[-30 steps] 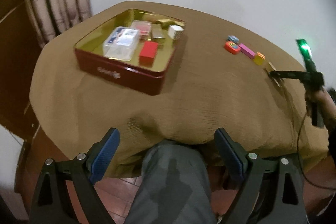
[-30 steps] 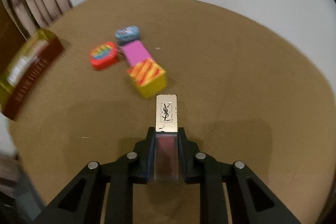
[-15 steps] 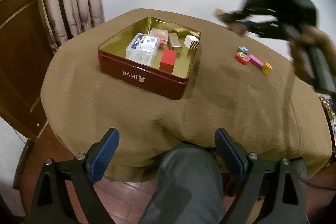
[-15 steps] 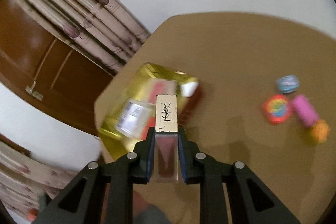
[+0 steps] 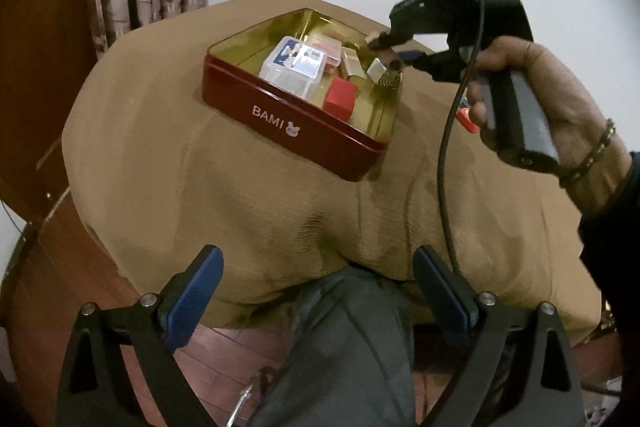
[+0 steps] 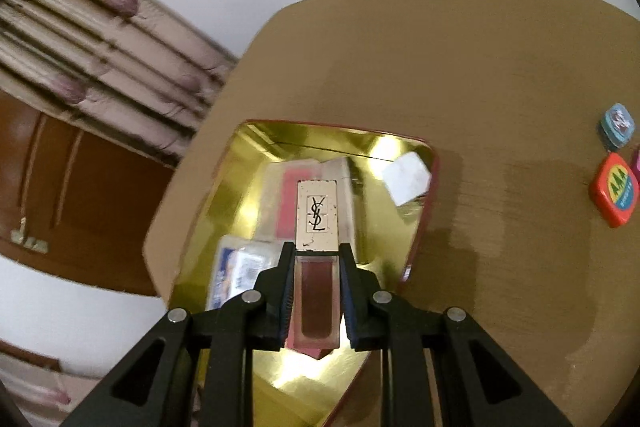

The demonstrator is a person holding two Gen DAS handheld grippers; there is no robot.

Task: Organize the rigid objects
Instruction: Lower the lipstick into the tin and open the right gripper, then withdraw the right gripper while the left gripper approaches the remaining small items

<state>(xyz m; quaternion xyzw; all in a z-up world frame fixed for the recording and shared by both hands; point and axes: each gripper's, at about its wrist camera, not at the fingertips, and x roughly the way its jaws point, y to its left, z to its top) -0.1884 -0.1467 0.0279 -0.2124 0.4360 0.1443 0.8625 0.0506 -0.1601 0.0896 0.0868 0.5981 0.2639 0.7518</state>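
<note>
Right wrist view: right gripper (image 6: 314,297) pinches a lipstick (image 6: 316,267) by its clear red body, gold cap forward, above the open tin (image 6: 416,247). Inside the tin lie a clear case (image 6: 236,267), a pink box (image 6: 288,203) and a white cube (image 6: 406,177). Left wrist view: left gripper (image 5: 318,293), jaws spread and lately widening, holds nothing near the table edge (image 5: 280,227).
</note>
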